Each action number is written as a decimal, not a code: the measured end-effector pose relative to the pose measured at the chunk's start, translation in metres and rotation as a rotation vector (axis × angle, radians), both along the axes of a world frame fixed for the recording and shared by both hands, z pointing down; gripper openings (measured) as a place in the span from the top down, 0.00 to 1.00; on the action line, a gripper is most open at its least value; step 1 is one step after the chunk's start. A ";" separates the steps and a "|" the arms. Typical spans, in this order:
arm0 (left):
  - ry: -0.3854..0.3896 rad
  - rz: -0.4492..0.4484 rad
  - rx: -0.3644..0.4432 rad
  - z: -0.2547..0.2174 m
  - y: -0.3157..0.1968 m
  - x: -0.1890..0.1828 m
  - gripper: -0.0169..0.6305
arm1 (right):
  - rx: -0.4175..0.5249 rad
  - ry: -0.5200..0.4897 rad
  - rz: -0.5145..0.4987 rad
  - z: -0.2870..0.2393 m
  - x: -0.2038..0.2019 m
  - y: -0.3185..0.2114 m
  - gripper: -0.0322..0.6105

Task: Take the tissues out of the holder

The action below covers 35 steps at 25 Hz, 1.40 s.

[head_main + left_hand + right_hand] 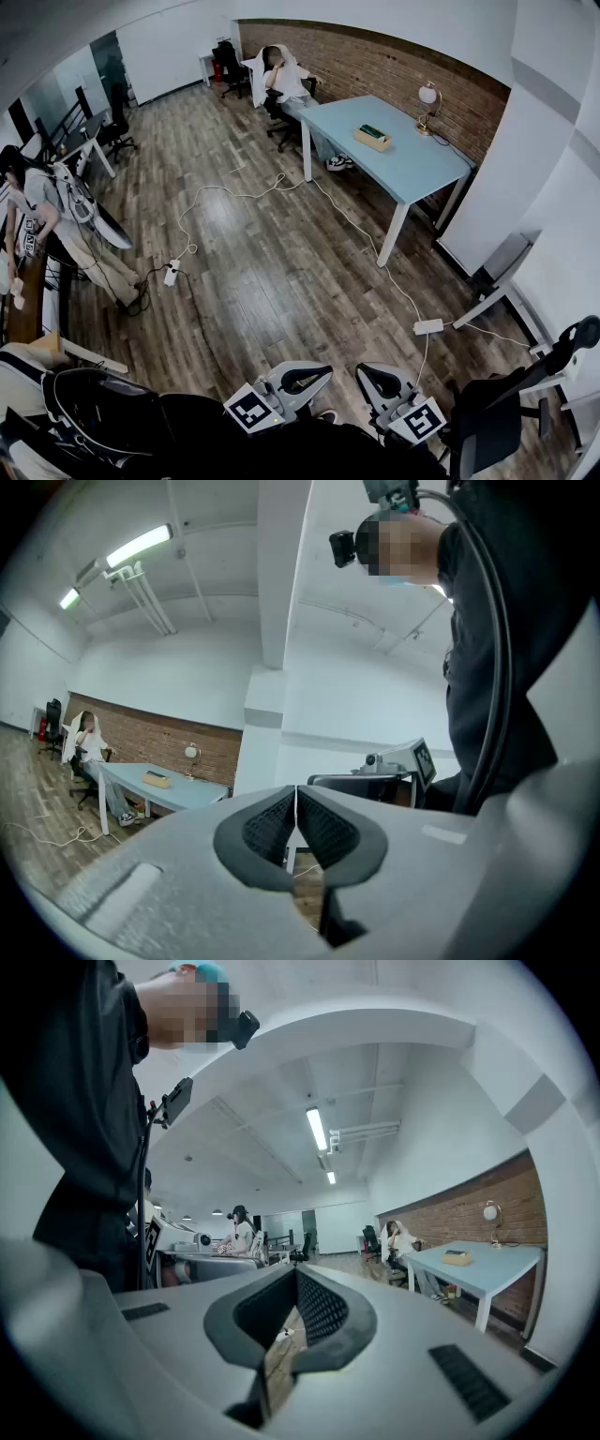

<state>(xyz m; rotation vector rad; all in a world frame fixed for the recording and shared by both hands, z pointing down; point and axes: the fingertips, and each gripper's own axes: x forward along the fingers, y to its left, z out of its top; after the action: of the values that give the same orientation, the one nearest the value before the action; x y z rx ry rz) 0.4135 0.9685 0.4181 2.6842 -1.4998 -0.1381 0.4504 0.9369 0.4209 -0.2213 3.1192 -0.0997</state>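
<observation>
The tissue holder (373, 138), a small wooden box with a green top, sits on the light blue table (412, 173) at the far side of the room, near the brick wall (375, 61) and just short of a globe desk lamp (428, 95). The tissues themselves are too small to make out. Both claws are well apart from it, low at the near edge of the head view with a broad stretch of wooden floor (272, 272) between them and the table.

The left gripper (314, 375) has its jaws pressed together with nothing between them (its own view shows the two ribbed pads (267, 827) meeting along a thin seam). From there the holder appears far off at the left, on the table top. The right gripper (370, 375) is likewise closed and empty, its pads (323, 1309) touching at the tip. In its view the holder lies far off at the right.

A person (281, 80) sits on a chair at the table's far end, well apart from the holder. A white power strip (428, 326) lies on the floor between the table and the grippers, with a cable (347, 220) trailing from it.
</observation>
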 end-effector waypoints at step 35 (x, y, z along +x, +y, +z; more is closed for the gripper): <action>0.017 -0.004 -0.036 0.006 -0.092 -0.044 0.96 | -0.043 0.019 0.022 0.002 -0.045 -0.084 0.94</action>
<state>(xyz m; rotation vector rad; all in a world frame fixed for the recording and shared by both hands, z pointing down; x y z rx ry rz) 0.3693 0.8769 0.4238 2.6459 -1.4880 -0.1321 0.4059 0.8528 0.4227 -0.2581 3.1346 -0.1650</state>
